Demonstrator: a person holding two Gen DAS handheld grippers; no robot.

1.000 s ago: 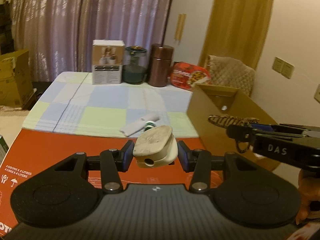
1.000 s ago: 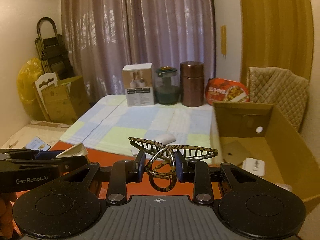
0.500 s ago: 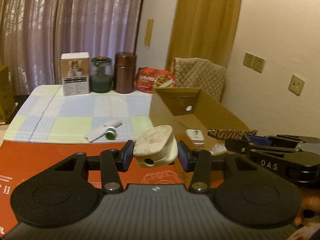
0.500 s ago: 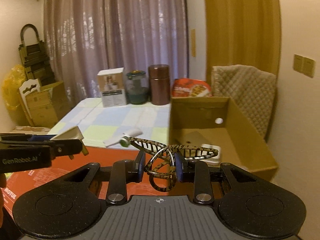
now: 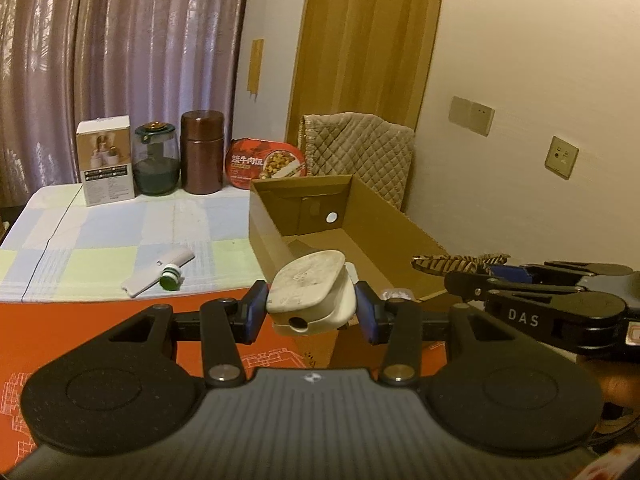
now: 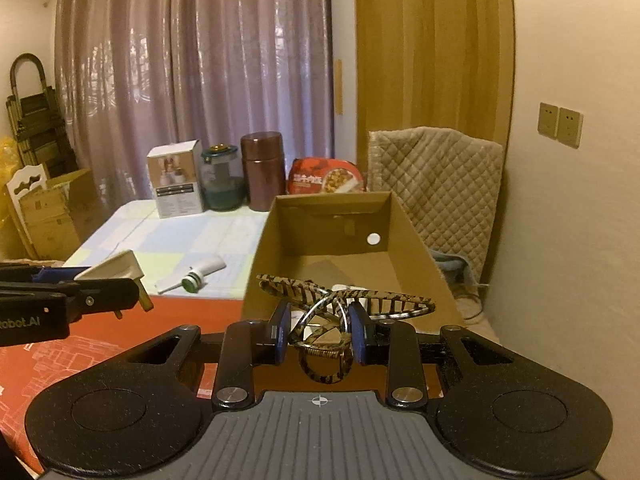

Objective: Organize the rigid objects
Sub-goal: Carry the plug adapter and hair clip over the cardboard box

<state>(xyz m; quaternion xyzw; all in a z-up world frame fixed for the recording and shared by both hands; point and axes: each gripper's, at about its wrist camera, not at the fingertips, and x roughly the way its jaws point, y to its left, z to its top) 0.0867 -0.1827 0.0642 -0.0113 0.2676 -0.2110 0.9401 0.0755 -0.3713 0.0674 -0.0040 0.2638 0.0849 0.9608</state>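
Left wrist view: the left gripper (image 5: 310, 312) is clenched on a white plug adapter (image 5: 310, 294), its blue pads pressing both sides, held in the air in front of the near wall of an open cardboard box (image 5: 272, 236). To its right the right gripper (image 5: 460, 270) reaches in from the side, grasping a tiger-striped hair claw clip (image 5: 460, 261) above the box's near right corner.

Right wrist view: the clip (image 6: 344, 300) sits pinched between the two blue pads, its toothed arms spread out to either side, with the box opening straight ahead. A few pale small items lie on the box floor, partly hidden behind the clip and too unclear to name or count.

Left of the box, on a pastel checked cloth (image 5: 100, 240), lies one white tube with a green cap (image 5: 160, 272). Nearer, an orange printed carton (image 5: 60, 328) lies flat under both grippers.

At the far end of the cloth stand four things in a row: one white product box (image 5: 106, 160), one glass jar (image 5: 155, 160), one brown canister (image 5: 202, 152) and one red food bowl (image 5: 266, 160). A quilted beige cover (image 5: 360, 148) hangs behind the box. One stack of cardboard cartons (image 6: 48, 208) stands on the floor at far left.
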